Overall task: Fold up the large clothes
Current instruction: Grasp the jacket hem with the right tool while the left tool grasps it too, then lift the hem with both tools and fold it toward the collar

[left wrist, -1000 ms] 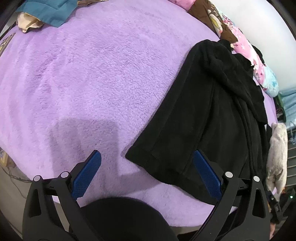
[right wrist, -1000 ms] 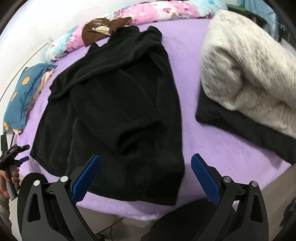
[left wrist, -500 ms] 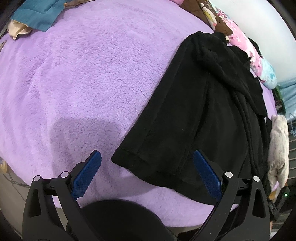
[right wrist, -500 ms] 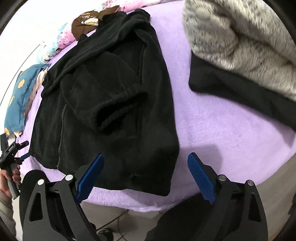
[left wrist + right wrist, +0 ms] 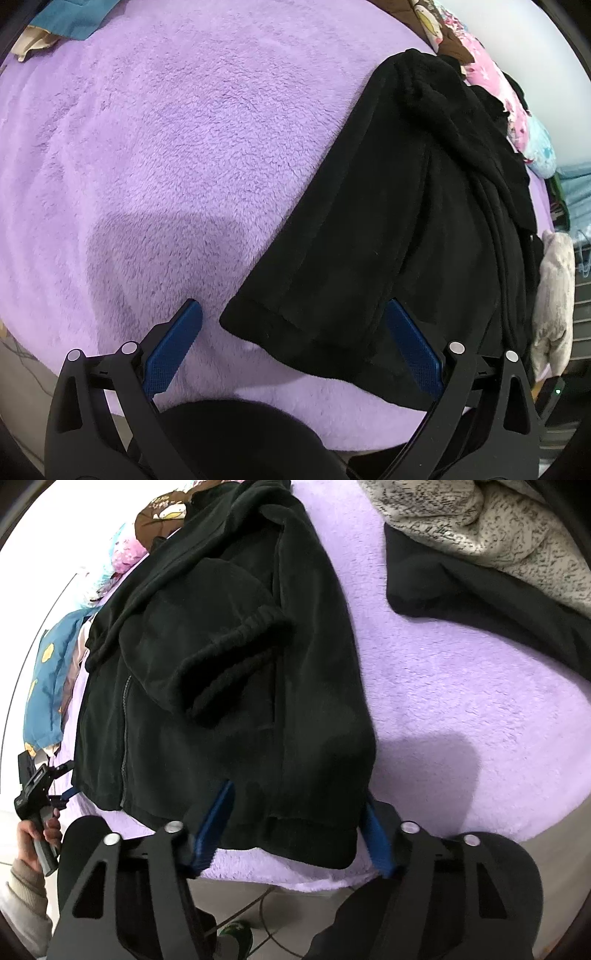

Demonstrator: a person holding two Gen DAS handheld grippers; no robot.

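1. Wide bed under a fluffy purple blanket (image 5: 177, 155), filling most of both views; white wall behind it, pale tiled floor and a cable below its near edge.
2. Black fleece jacket (image 5: 229, 657) spread flat on the blanket near the bed's front edge, zipper along its front, one ribbed cuff folded across the chest, hem toward the front edge.
3. Grey fuzzy garment (image 5: 491, 528) heaped over a dark cloth at the bed's far right, apart from the jacket.
4. Pink floral bedding (image 5: 495, 85) and a blue patterned cloth (image 5: 48, 686) along the far side.
5. Right gripper (image 5: 295, 819) low over the jacket's hem corner, jaws just narrowed, fabric between the blue pads; cannot tell whether already pinched.
6. Left gripper (image 5: 291, 328) spread wide, unclenched, straddling the jacket's other hem corner.
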